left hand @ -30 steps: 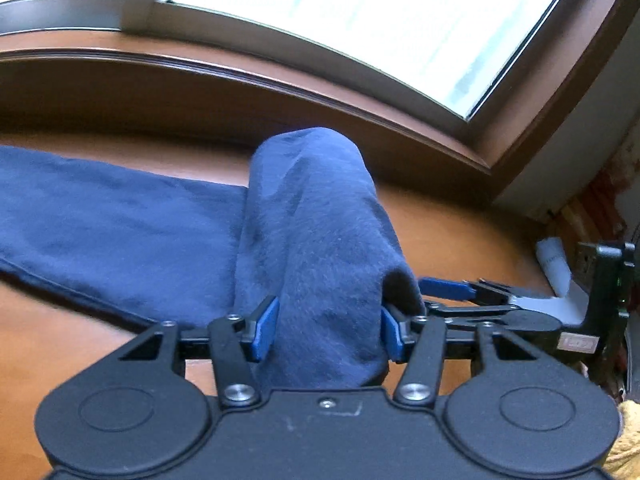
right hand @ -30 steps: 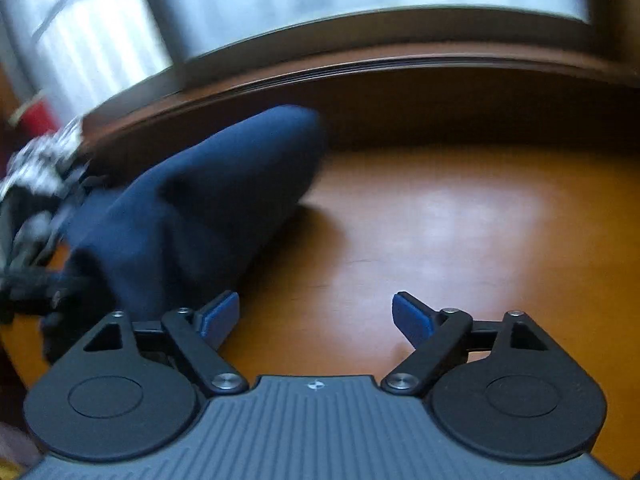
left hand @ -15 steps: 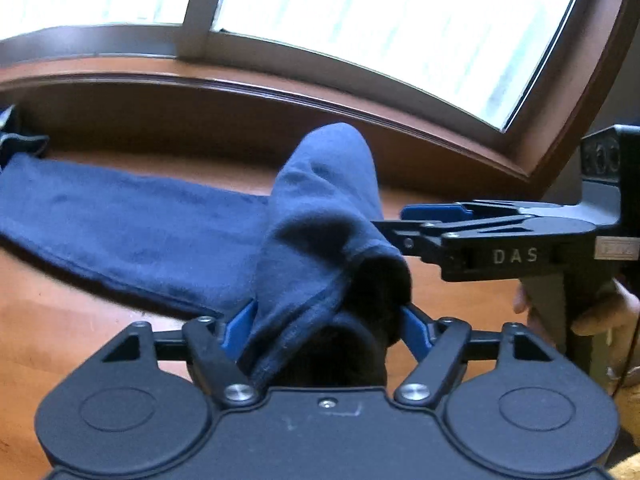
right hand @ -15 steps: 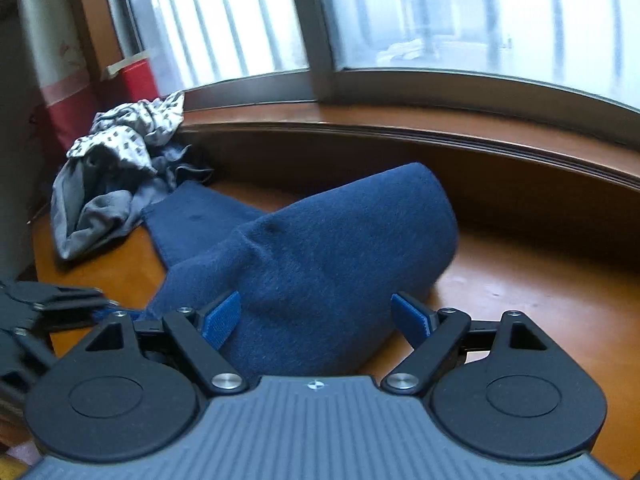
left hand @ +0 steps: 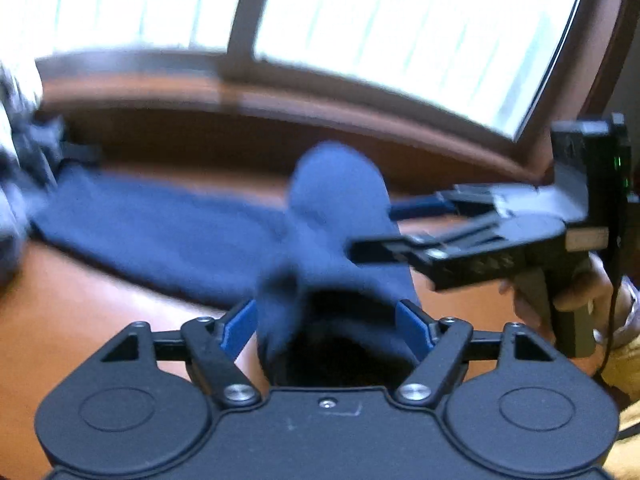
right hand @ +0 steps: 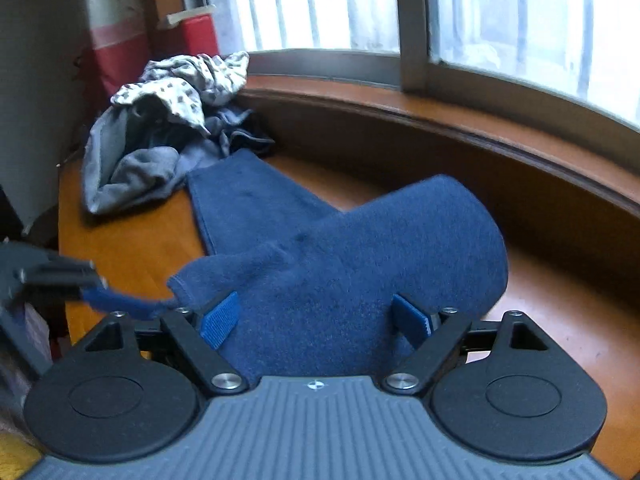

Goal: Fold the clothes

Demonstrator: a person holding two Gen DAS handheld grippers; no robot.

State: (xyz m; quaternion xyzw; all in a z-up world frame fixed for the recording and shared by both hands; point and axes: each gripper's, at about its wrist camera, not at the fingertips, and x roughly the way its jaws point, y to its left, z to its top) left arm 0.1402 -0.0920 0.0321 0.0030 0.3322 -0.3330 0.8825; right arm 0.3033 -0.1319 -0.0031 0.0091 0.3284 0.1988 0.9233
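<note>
**Blue cloth half-doubled on the counter, both grippers right on it**

So the blue cloth point(right hand: 360, 264) is lying on the wooden counter point(right hand: 560, 320) under the window point(right hand: 520, 20). One stretch of it lies flat and runs back toward the far left corner; the near part is bunched into a rounded hump that stands up off the wood, just in front of the raised sill point(right hand: 440, 116).

Left gripper point(left hand: 326, 322): its fingers point(left hand: 240, 324) are spreading right now, with the near end of the cloth sitting in the gap. The left pad shows a sliver of counter between it and the fabric, so it isn't pressing. That view is pretty blurry, so I can't say whether the right pad touches.

Right gripper point(right hand: 316, 322): fingers point(right hand: 220, 320) wide, with the hump filling the space between them. The pads sit at the cloth's edges but I don't see them pinching it. From the left camera you can see this gripper coming in from the right side, level with the hump, with a hand point(left hand: 580, 292) around its handle.

Further out, a crumpled pile of clothes point(right hand: 160, 128), grey and a white dotted piece, sits in the far left corner of the counter, touching the flat end of the blue cloth. Behind it there's something red point(right hand: 188, 40) against the wall.
</note>
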